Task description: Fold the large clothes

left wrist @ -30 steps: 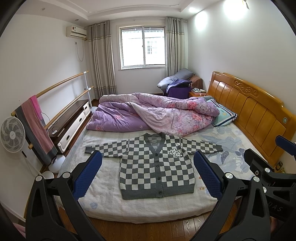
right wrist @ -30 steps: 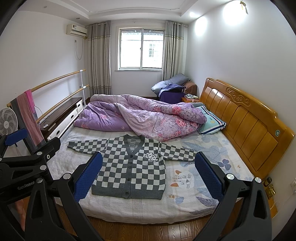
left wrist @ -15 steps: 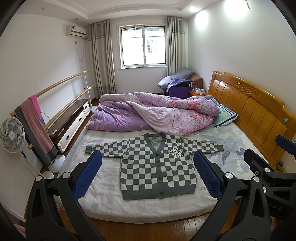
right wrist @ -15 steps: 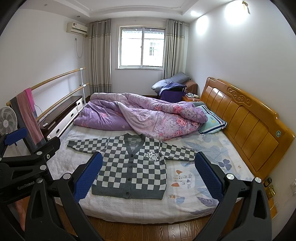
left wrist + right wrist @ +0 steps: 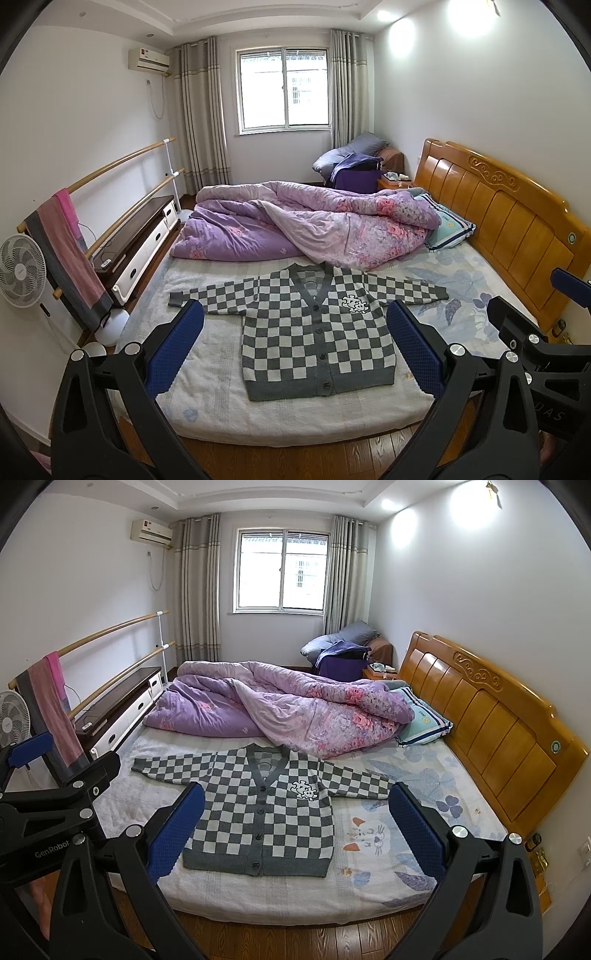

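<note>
**Pre-fold: both tongs free above bed**

Left tongs (image 5: pixel 293 349) wide, holding nothing; right tongs (image 5: pixel 295 829) wide, holding nothing; both well short of the bed (image 5: pixel 207 398). Cardigan (image 5: pixel 317 336) lies flat, buttoned, sleeves spread, near the foot edge, probably laid out for folding. Quilt (image 5: pixel 314 229) bunched behind, touching the collar, likely pushed back for room

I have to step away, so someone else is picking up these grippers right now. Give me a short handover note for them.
Left gripper: open, empty, held above the foot of the bed.
Right gripper: open, empty, alongside it.
Checkered cardigan: lying flat and buttoned on the bed, both sleeves spread out, collar touching the purple quilt.
Done: cardigan laid out.
Left: every fold; sleeves inward first seems sensible.
</note>
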The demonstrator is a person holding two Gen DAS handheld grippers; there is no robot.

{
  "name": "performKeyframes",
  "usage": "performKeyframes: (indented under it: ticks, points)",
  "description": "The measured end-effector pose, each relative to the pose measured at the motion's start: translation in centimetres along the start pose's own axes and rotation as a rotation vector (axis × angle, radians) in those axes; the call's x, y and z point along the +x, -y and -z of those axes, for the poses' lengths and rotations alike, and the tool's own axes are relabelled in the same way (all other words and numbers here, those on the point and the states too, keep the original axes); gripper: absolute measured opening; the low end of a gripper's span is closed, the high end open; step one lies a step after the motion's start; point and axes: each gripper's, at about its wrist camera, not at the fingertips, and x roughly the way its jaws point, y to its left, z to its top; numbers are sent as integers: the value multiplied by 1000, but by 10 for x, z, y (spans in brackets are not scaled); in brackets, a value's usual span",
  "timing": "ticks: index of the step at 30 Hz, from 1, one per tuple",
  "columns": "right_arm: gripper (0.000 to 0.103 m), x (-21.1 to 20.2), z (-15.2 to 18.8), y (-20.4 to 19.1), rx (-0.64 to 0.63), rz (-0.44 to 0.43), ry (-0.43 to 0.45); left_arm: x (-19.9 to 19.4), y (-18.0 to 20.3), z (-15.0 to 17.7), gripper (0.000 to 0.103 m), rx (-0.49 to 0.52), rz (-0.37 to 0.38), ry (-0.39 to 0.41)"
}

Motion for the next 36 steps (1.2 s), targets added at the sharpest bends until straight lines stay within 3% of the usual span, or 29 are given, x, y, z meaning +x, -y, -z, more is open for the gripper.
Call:
performKeyframes:
  ticks: [21, 28, 36]
  points:
    - [96, 33, -9, -38, 4, 7, -46, 41, -19, -3, 98, -13, 16, -45]
    - [96, 62, -18, -37, -2, 1, -75, 73, -20, -12, 98, -27, 20, -72]
    - [96, 129, -35, -22, -2, -54, -112, 137, -9, -34, 98, -33, -23, -117]
